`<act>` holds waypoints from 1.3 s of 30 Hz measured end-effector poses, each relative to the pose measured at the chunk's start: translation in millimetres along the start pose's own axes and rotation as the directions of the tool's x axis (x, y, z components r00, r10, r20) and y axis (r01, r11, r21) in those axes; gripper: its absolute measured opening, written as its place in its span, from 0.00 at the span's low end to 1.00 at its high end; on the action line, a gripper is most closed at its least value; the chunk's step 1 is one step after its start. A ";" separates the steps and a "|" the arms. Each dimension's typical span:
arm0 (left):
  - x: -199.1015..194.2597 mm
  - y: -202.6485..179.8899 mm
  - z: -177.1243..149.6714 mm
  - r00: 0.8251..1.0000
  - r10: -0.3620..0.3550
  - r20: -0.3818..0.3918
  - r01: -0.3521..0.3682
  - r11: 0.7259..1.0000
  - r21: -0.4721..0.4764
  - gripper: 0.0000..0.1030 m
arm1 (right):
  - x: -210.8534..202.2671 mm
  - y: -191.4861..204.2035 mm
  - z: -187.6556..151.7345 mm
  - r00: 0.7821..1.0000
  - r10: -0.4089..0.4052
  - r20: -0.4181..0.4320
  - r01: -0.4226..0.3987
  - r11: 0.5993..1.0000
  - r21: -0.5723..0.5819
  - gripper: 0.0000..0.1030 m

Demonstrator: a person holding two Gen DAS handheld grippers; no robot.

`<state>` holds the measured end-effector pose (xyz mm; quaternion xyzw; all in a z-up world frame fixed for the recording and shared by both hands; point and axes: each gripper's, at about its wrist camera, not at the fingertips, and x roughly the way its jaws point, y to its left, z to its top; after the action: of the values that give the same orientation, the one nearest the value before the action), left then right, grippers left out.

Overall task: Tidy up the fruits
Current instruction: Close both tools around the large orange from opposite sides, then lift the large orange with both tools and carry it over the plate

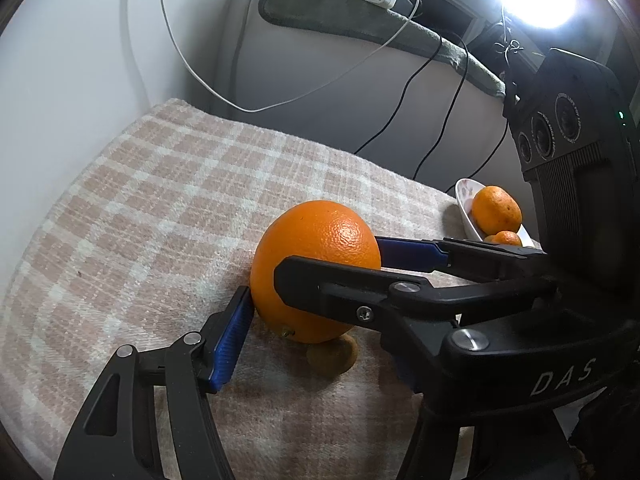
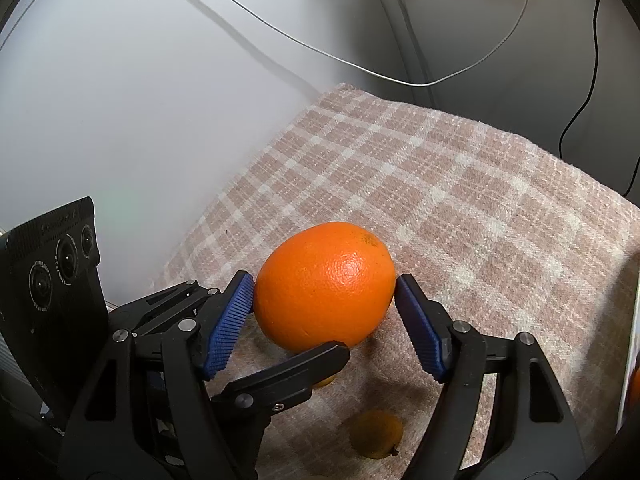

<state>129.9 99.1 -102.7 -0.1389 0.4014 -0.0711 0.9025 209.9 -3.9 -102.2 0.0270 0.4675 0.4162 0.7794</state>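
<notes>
Around you: a white bowl [image 1: 464, 204] sits at the far right edge of the surface [image 1: 160, 200] with two small mandarins [image 1: 496, 210] in it. White and black cables [image 1: 400, 92] hang down the wall behind, and a grey towel [image 1: 360, 16] lies draped on a ledge above them.
In the way: a small yellowish fruit [image 1: 334, 356] lies on the cloth touching the underside of the orange [image 1: 316, 268]; a second one [image 2: 376, 434] lies nearer you in the right wrist view. Your two grippers cross each other at the orange.
Materials: the surface is covered with a woven cloth in pink-beige and cream checks, coarse in texture. The gripper frames are black plastic with ribbed blue pads.
Orange: large, round, bright, with pebbled glossy skin, lying on its side on the cloth near the middle, its stem end low toward you.
Left gripper [image 1: 316, 280]: one blue pad touches the orange's left side and the other sits against its right, so it looks closed on the fruit.
Right gripper [image 2: 324, 300]: its jaws straddle the same orange; the left pad is at the skin, the right pad just beside it, and whether it presses you cannot tell.
</notes>
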 end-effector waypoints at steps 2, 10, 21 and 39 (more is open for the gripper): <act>-2.6 -2.2 0.3 1.000 0.003 0.008 -0.003 1.000 0.005 0.61 | -4.0 1.9 0.6 1.000 0.002 0.007 -0.002 1.000 -0.005 0.74; -14.8 -14.4 2.2 0.999 0.010 0.036 -0.011 0.999 0.032 0.61 | -24.0 8.2 1.0 0.999 0.007 0.041 -0.006 1.000 -0.014 0.73; -27.5 -38.3 2.2 0.998 -0.005 0.064 0.000 0.997 0.076 0.61 | -58.9 5.3 -8.3 0.996 -0.005 0.094 0.005 1.000 -0.007 0.73; -26.7 -103.5 0.6 0.995 -0.066 0.072 0.053 0.984 0.169 0.61 | -127.7 -20.2 -30.2 0.982 -0.059 0.178 0.052 0.998 0.043 0.73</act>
<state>110.8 7.2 -51.6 -0.0774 0.3546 -0.1262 0.9232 172.2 -113.6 -37.7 0.0660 0.4039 0.3813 0.8289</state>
